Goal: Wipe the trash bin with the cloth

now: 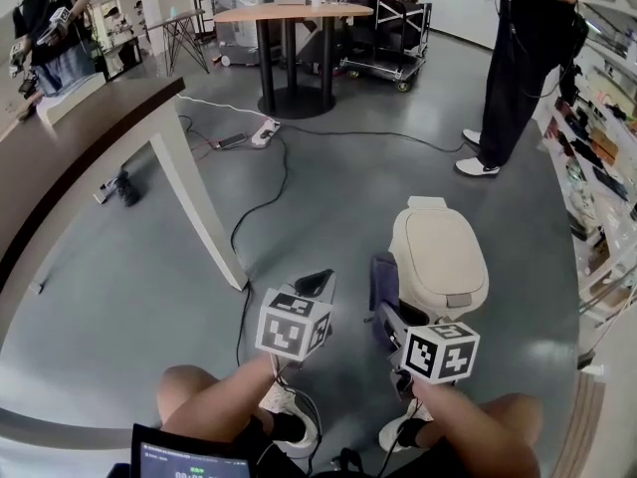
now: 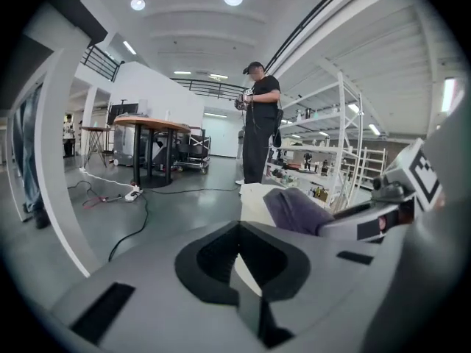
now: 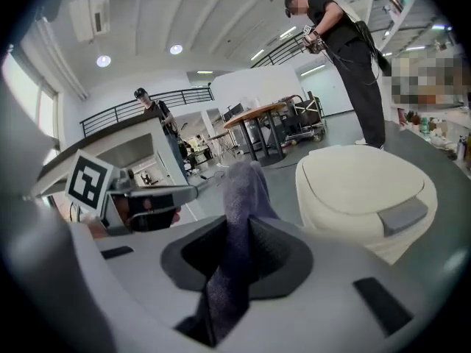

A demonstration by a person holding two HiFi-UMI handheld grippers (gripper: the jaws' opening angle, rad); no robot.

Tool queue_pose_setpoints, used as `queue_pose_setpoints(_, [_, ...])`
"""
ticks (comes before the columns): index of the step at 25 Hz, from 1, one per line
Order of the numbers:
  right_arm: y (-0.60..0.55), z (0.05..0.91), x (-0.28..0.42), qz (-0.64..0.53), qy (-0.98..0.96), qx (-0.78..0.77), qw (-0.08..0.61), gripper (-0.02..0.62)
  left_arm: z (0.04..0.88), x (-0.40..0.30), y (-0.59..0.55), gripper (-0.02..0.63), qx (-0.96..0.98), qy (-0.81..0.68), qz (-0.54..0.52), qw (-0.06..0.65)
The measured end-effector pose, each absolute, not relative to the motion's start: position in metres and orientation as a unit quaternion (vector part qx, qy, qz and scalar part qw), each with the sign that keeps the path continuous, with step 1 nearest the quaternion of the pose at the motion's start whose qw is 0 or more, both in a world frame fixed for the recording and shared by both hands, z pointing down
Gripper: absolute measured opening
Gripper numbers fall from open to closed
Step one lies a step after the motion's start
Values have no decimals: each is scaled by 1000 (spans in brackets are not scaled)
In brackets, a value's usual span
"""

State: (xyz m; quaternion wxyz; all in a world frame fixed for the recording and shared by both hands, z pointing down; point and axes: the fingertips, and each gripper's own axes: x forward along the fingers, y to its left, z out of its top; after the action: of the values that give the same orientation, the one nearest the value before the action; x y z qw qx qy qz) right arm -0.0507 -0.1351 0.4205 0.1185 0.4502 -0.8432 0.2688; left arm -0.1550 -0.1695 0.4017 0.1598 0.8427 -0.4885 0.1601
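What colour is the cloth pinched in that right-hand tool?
The cloth is a dusky purple-grey; the right gripper view shows it best.

Table [image 1: 294, 13]: wood top, black legs, far centre.
Cart [image 1: 393, 38]: black, just behind the table.
Counter [image 1: 60, 157]: brown top, white slanted leg, left.
Power strip [image 1: 265, 130]: white, on floor near the table base.
Cable [image 1: 271, 192]: black, snaking across grey floor.
People: 2, one [image 1: 523, 58] upper right, one [image 1: 45, 18] upper left.
Shelving [image 1: 597, 157]: right edge, stocked.

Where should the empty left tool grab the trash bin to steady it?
Probably the lid's thin rim on the trash bin, from its left side: the domed top looks too wide and smooth, but the rim could fit between jaws.
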Motion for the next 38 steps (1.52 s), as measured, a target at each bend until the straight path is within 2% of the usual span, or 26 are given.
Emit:
queue_pose_setpoints(4, [-132,447,-56,315,-824,458,113,80,420,-164,-167,2,843,-481,174,165])
queue_pose_setpoints(9, [-136,496,-38,312,-805,480,157,80,433,-162,-173,2,844,-472,171,189])
queue_pose_setpoints(18, [-149,517,-13,350,-777,512,108,80,448,-146,-164,2,851,-447,188,202])
queue_pose_setpoints(27, [-161,546,6,388,-743,536,100,80,469,-145,-169,2,842,-450,208,214])
queue_pose_setpoints(35, [-164,587,8,341,-756,534,164,80,500,-126,-164,2,847,-423,233,224])
queue_pose_setpoints(38, [-169,611,4,321,-752,549,174,79,512,-129,-169,2,845,-426,262,188])
